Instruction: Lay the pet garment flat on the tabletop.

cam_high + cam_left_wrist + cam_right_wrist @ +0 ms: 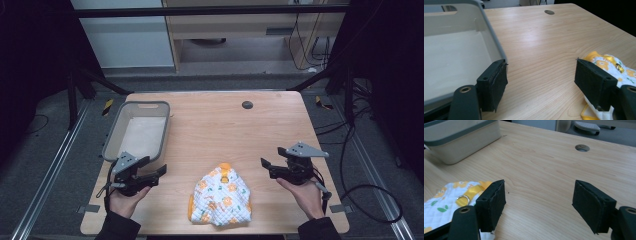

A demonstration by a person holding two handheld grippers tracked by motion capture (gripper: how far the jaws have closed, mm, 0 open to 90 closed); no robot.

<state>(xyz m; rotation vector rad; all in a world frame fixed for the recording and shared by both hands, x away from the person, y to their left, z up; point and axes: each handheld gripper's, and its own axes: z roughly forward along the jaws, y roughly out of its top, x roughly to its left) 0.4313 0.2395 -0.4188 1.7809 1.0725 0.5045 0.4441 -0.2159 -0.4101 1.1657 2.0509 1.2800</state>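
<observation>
A white quilted cloth printed with orange flowers and edged in yellow (pixel 220 196) lies crumpled on the near part of the light wooden table (pixel 220 125), between the two hand-held grippers and touching neither. It is bunched into a rough mound, with a yellow strap and a small metal ring (pixel 462 199) showing on its top in the right gripper view. The left gripper (pixel 161 171) is held just above the table at the near left, its black jaws standing wide with only bare wood between the pads (pixel 495 82); the cloth sits off beyond its one jaw. The right gripper (pixel 265 164) is held at the near right, pointing in toward the cloth, its jaws likewise spread wide with nothing between them. A grey plastic bin with rounded corners and a cut-out handle (pixel 112 135) stands on the left side of the table, just beyond the left gripper, and its pale inside looks bare. A small round dark hole (pixel 247 105) sits in the tabletop near the far edge, well apart from the cloth.
</observation>
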